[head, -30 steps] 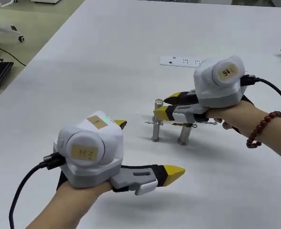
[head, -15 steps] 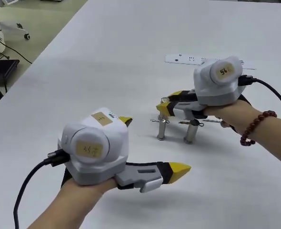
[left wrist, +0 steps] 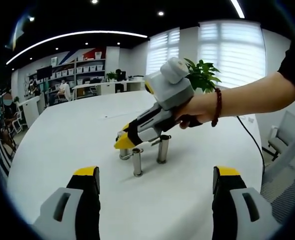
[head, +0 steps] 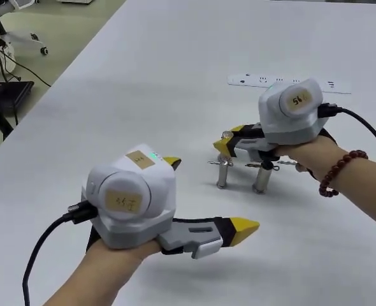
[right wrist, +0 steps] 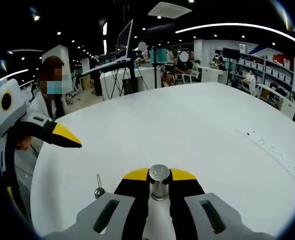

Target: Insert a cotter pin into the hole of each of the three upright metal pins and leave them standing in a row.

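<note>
1. The white surface [head: 143, 76] carries all the pieces and runs far past them on every side.
2. The left claw [head: 207, 194] sits at the near side of the surface, held in the left hand [head: 108, 254]. Its own view shows the two yellow-tipped jaws spread wide with nothing between them. They point toward the pins, well apart from them.
3. The right claw [head: 229, 139] is held in the right hand [head: 303, 153], which wears a bead bracelet [head: 338, 172]. It reaches in from the far right side. Its jaws are closed around the top of the gripped pin [right wrist: 159, 182], whose round head sits between the yellow tips.
4. A white power strip [head: 290, 81] lies flat on the surface beyond the pins, well apart from them.
5. The front-left pin [head: 222, 175] and the front-right pin [head: 262, 182] stand upright on the surface, near each other. Both are just below the right claw. In the head view the gripped pin is just behind the front-left pin, and I cannot tell whether its foot touches the surface.
6. A cotter pin [head: 212, 163] crosses the front-left pin near its top, lying level. A second cotter pin [head: 274, 167] crosses the front-right pin the same way.
</note>
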Motion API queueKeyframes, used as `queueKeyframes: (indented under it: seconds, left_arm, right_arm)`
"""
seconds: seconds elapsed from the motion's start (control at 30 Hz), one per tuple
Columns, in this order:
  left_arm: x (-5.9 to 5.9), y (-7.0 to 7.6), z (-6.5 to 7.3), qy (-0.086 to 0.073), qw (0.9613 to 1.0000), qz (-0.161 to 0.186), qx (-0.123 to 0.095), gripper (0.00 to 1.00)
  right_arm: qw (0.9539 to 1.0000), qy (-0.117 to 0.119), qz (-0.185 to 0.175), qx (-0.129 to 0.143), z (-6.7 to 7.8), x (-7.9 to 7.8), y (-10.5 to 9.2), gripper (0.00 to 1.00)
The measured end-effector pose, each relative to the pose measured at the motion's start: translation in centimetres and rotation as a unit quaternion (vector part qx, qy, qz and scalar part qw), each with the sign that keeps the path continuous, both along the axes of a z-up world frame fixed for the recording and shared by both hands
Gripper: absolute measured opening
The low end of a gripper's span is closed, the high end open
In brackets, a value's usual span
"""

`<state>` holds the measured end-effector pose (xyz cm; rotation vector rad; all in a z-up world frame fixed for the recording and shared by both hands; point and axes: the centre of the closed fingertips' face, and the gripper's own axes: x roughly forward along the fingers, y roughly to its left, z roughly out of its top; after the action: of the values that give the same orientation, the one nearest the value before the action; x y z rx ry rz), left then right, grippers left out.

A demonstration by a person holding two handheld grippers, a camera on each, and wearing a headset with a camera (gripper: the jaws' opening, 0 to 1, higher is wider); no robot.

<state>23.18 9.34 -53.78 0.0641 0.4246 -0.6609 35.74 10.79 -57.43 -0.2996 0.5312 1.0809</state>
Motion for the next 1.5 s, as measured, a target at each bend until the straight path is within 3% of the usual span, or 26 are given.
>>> queueKeyframes:
  seconds: [0.13, 0.4, 0.5, 0.97, 1.5]
  left_arm:
    - [-0.1, 0.1, -0.1, 0.002, 1.0, 0.001, 0.003, 0.93]
    - [-0.3, 0.2, 0.3, 0.0, 1.0, 0.002, 0.009, 0.94]
    - [-0.4, 0.3, 0.3, 0.002, 0.9999, 0.004, 0.009, 0.94]
    - [-1.2, 0.7, 0.7, 0.01, 0.9999, 0.009, -0.001, 0.99]
    - [-2.2, 0.9, 1.3, 0.006, 0.9999, 0.009, 0.005, 0.99]
  right_arm:
    - [0.9996, -0.018, 0.008, -0.02, 0.0, 0.0, -0.3, 0.09]
    - [0.9997, -0.021, -0.01, -0.009, 0.8, 0.6, -1.5, 0.08]
    - [0.9993, -0.03, -0.012, -0.017, 1.2, 0.8, -1.9, 0.08]
    - [0.9972, -0.029, -0.06, -0.034, 1.5, 1.2, -6.9, 0.09]
    - [0.9928, -0.026, -0.108, -0.045, 1.9, -1.1, -12.1, 0.09]
